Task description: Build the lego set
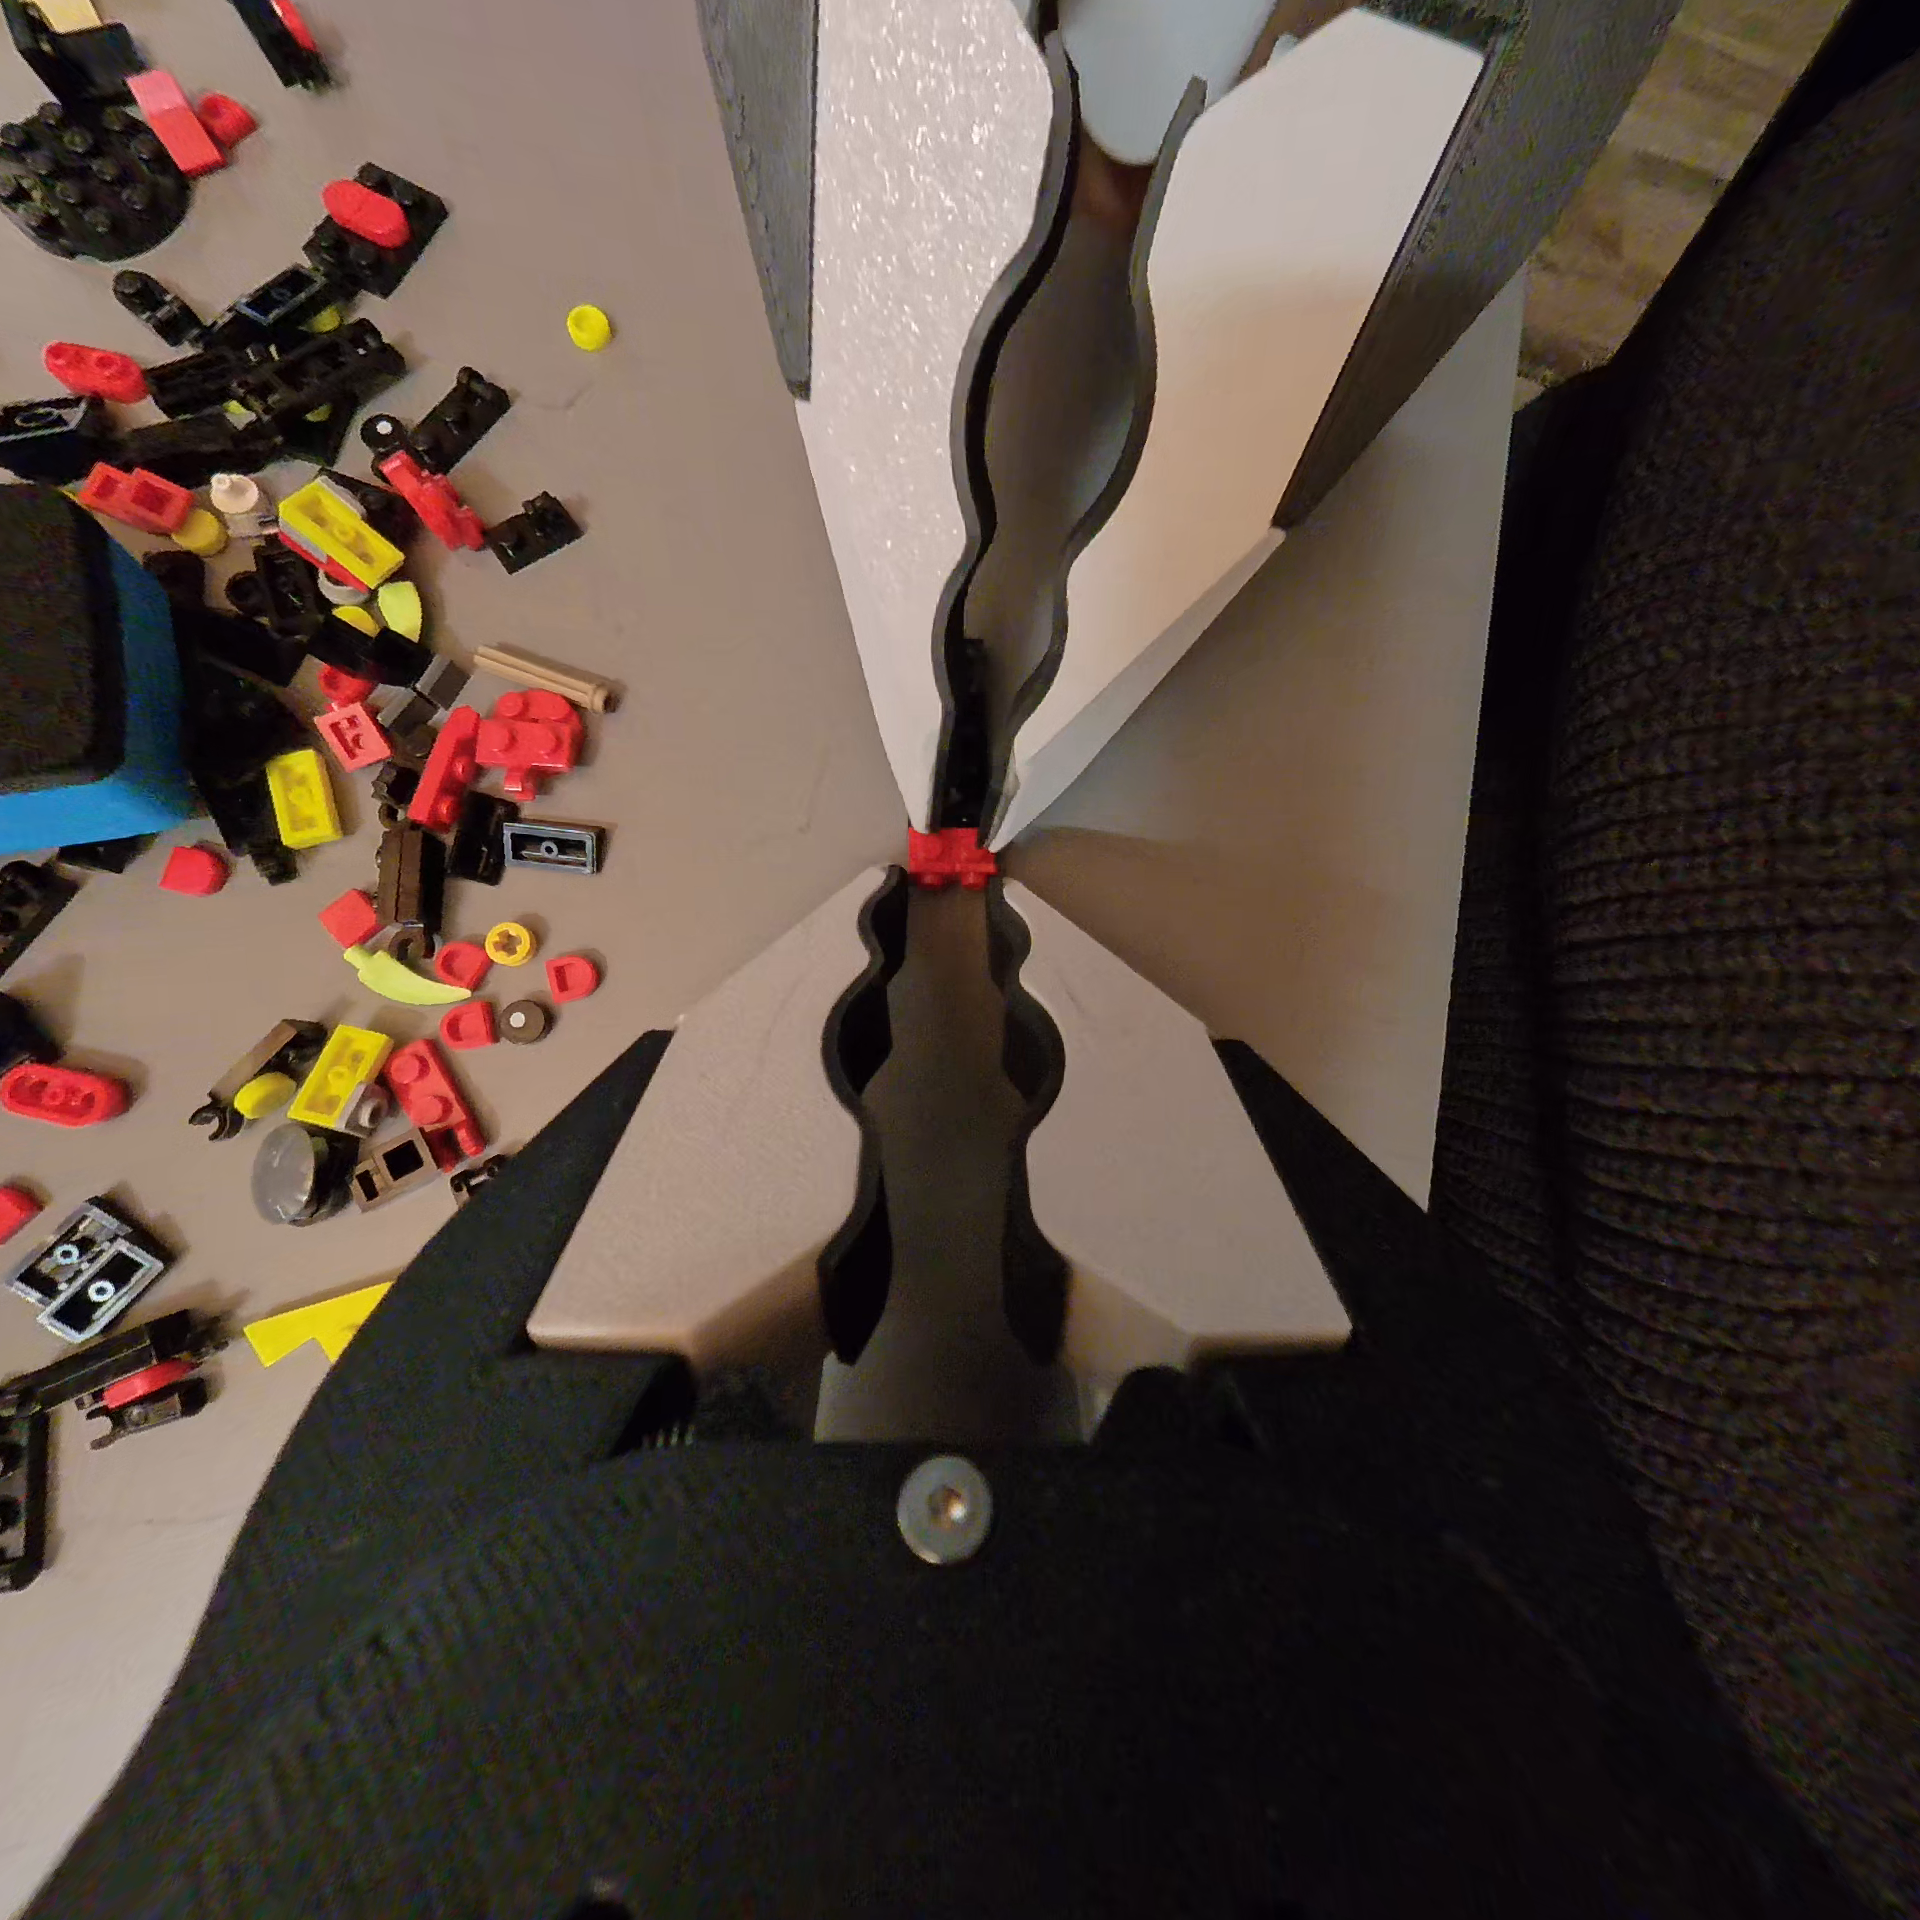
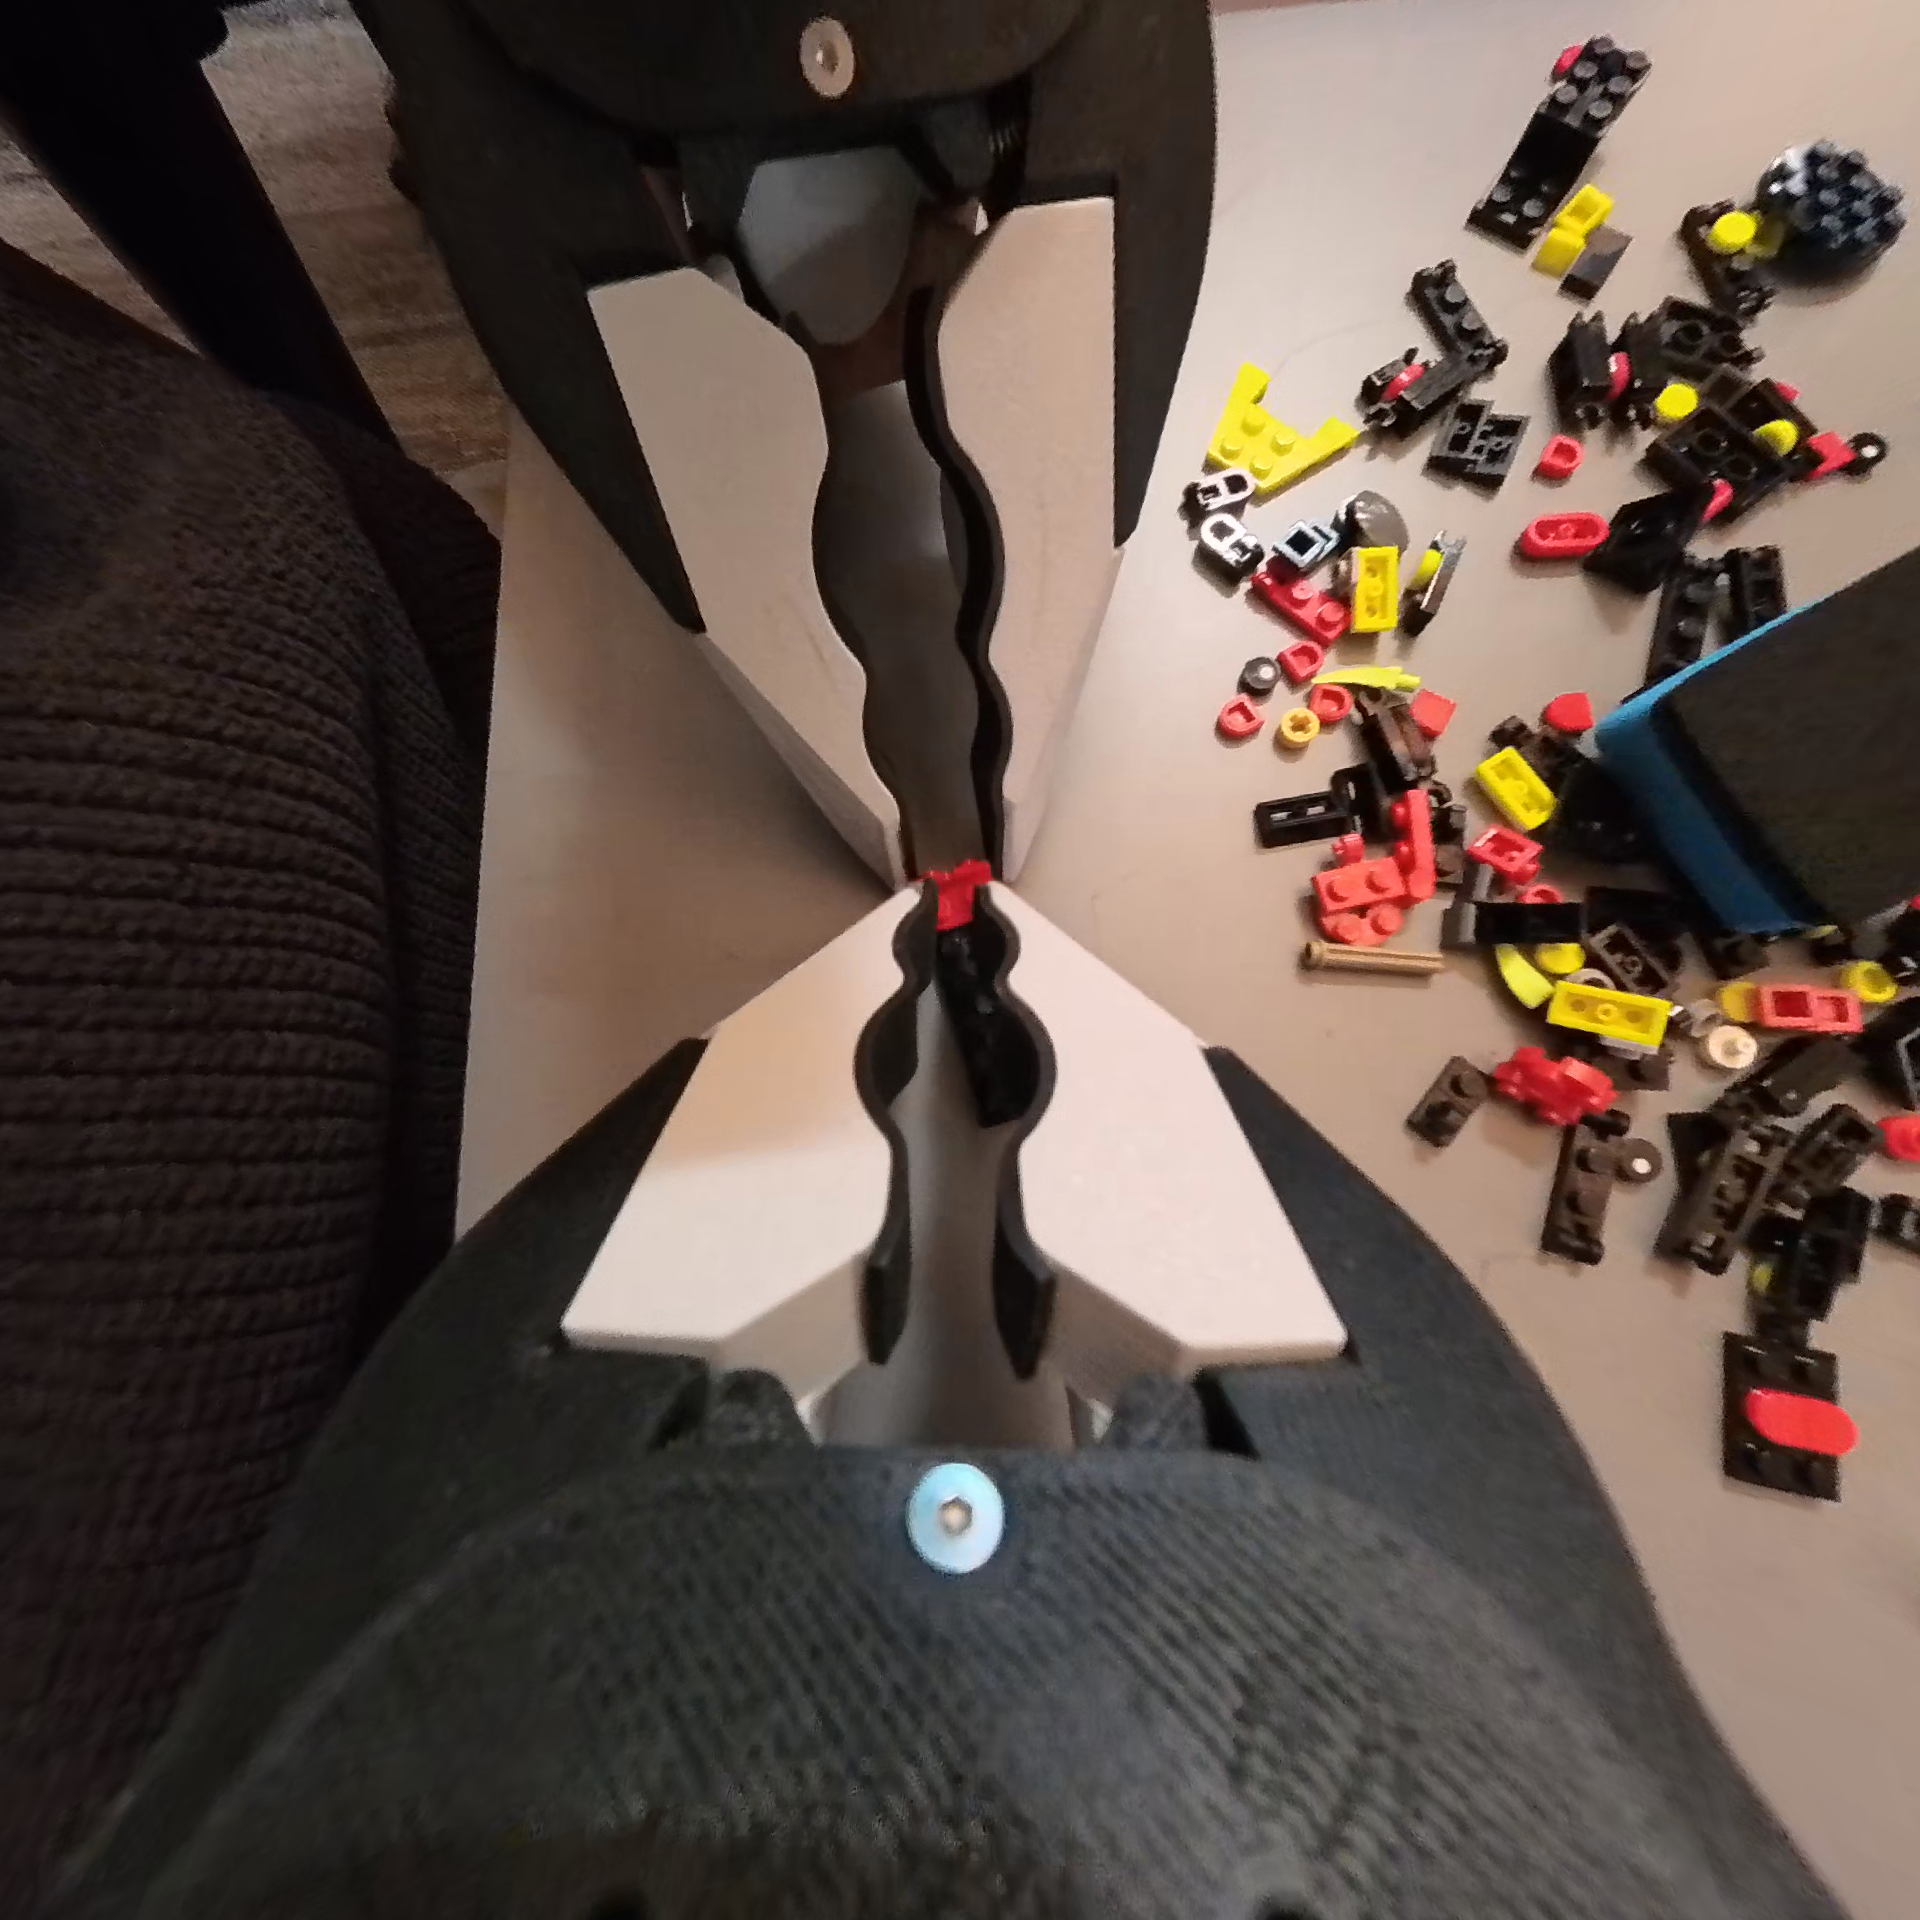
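- Left gripper (image 1: 948, 883) and right gripper (image 2: 951, 902) meeting tip to tip above the tabletop (image 1: 675, 260), at its edge.
- Small red piece (image 1: 948, 858) pinched at the very tips of the left fingers (image 1: 873, 997), narrowed onto it.
- Black plate (image 2: 977, 1023) clamped between the right fingers (image 2: 883, 1039), lying lengthwise in the gap, red piece touching its 12 o'clock end.
- Loose bricks (image 1: 343, 748) scattered at 9 o'clock of the left gripper, well apart from both.
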The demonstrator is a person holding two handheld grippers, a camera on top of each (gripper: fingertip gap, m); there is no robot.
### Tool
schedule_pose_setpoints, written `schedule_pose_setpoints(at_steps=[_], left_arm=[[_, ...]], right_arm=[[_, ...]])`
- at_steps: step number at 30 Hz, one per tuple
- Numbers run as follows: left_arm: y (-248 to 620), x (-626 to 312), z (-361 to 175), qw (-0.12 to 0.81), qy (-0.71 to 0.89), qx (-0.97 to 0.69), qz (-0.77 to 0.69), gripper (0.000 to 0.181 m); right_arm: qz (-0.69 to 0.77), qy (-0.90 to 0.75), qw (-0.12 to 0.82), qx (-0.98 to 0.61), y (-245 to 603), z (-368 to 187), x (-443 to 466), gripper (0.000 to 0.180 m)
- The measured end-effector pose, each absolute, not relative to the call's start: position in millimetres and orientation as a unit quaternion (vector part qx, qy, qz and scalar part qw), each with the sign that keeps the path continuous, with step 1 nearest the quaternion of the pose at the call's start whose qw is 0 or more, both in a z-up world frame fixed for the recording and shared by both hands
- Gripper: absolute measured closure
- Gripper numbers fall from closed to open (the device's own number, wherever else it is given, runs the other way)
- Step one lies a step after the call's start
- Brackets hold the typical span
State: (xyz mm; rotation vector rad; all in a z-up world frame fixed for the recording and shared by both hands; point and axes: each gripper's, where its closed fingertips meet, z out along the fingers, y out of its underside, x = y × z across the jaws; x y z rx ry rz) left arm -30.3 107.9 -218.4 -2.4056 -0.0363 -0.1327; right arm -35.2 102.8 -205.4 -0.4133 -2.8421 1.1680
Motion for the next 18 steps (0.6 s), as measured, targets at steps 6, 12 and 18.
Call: schedule_pose_setpoints(at_steps=[6,12,18], left_arm=[[107,-31,-218,0.357,-0.014,-0.933,-0.049,0.167],[107,-31,-218,0.357,-0.015,-0.933,-0.05,0.166],[106,-32,-218,0.356,-0.015,-0.933,-0.048,0.164]], right_arm=[[0.385,-0.912,0.035,-0.137,106,-202,-40,0.174],[0.394,-0.907,0.04,-0.144,108,-199,-45,0.17],[0.396,-0.905,0.052,-0.148,109,-198,-49,0.164]])
